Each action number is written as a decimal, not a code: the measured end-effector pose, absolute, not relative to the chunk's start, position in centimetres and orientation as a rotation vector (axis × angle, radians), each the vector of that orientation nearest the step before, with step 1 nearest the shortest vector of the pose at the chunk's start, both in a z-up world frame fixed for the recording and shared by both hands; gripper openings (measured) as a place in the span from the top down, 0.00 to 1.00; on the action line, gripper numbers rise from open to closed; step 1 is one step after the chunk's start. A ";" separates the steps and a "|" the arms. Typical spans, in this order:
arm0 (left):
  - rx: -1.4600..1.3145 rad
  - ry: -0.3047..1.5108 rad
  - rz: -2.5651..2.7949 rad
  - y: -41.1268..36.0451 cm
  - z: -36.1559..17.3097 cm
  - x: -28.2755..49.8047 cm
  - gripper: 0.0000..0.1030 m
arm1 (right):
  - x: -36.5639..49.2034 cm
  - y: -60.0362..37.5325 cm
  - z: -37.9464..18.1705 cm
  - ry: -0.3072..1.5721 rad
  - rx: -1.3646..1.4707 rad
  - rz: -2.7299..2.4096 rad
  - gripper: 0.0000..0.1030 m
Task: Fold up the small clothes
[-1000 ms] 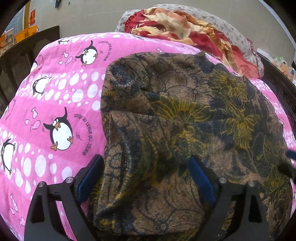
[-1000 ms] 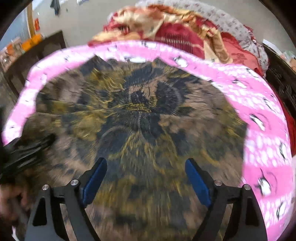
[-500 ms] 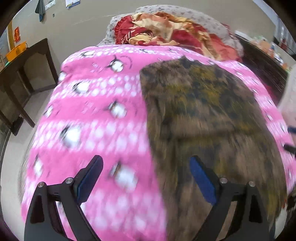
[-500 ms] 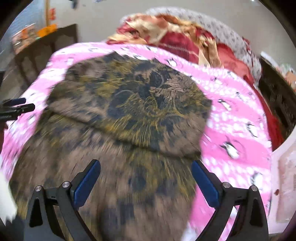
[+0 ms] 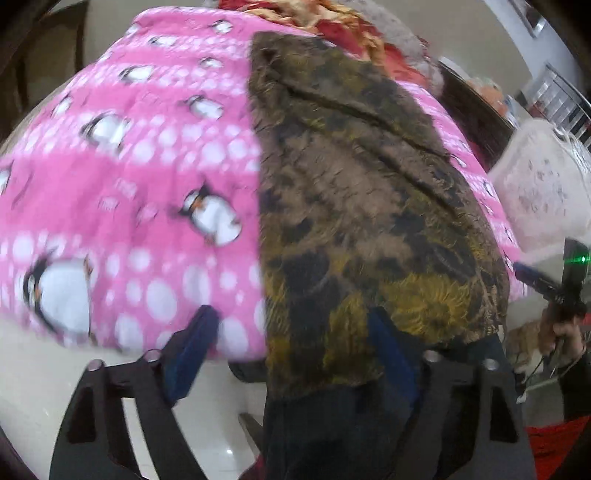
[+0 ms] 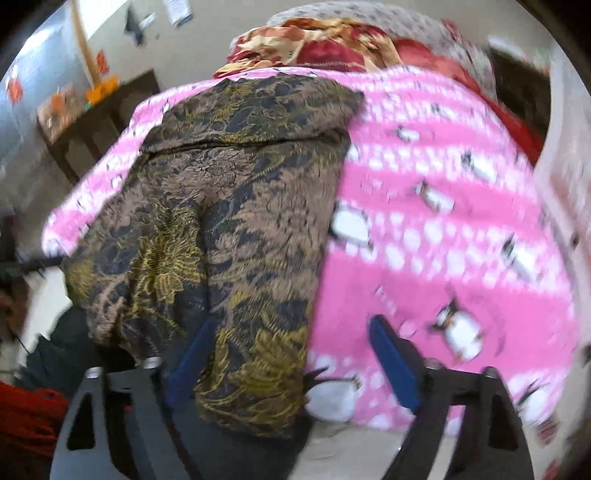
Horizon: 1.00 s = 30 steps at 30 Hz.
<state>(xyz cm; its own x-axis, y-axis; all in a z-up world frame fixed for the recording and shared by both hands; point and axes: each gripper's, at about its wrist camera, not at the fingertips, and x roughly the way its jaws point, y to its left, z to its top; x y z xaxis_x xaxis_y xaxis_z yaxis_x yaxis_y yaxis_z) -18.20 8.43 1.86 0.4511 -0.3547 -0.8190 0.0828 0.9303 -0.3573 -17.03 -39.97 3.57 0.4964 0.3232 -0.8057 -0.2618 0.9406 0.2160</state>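
1. My left gripper [image 5: 291,347]: jaws wide apart, just been closing a bit, nothing gripped; cloth's near corner hangs betw. the pads.
2. My right gripper [image 6: 291,354]: same, wide, closing some, empty; cloth edge betw. pads.
3. Brown patterned cloth [image 5: 354,192] lies folded on pink penguin blanket [image 5: 140,155], near end draped over bed edge.

No legible text; lettering beside the penguins on the pink blanket [image 5: 122,192] blurred past reading; wall papers [image 6: 177,13] too small to read
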 end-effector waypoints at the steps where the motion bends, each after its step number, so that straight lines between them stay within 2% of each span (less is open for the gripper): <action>1: -0.296 1.068 -0.286 8.6 1.9 -18.6 0.23 | -16.9 -40.0 3.3 0.993 0.073 0.356 0.26; 4: -0.403 1.079 -0.310 9.5 1.2 -19.1 0.25 | -16.5 -39.8 2.0 1.008 0.112 0.401 0.29; 11: -0.507 1.029 -0.393 10.2 0.9 -18.3 0.25 | -16.1 -42.1 0.3 1.009 0.314 0.462 0.28; 17: -0.474 1.050 -0.434 9.4 0.8 -18.6 0.30 | -17.3 -42.8 0.3 1.011 0.375 0.520 0.29; 20: -0.480 1.059 -0.430 9.7 0.6 -18.8 0.42 | -18.2 -43.0 0.2 1.009 0.387 0.535 0.29; 22: -0.487 1.073 -0.422 10.1 0.2 -19.1 0.58 | -18.8 -43.2 0.2 1.014 0.398 0.551 0.29; 23: -0.491 1.081 -0.421 10.2 0.0 -19.2 0.62 | -19.2 -43.2 0.1 1.018 0.400 0.566 0.29; 26: -0.538 1.110 -0.460 10.4 -0.6 -19.2 0.91 | -19.8 -43.1 -0.5 1.041 0.399 0.578 0.32; 27: -0.533 1.122 -0.473 10.2 -0.8 -19.3 0.94 | -20.0 -43.1 -0.8 1.046 0.408 0.578 0.32; 29: -0.477 1.129 -0.467 9.7 -0.8 -19.6 0.92 | -20.2 -43.4 -1.3 1.052 0.416 0.573 0.33; 30: -0.459 1.130 -0.458 9.7 -1.0 -19.6 0.82 | -20.1 -43.5 -1.6 1.053 0.431 0.573 0.33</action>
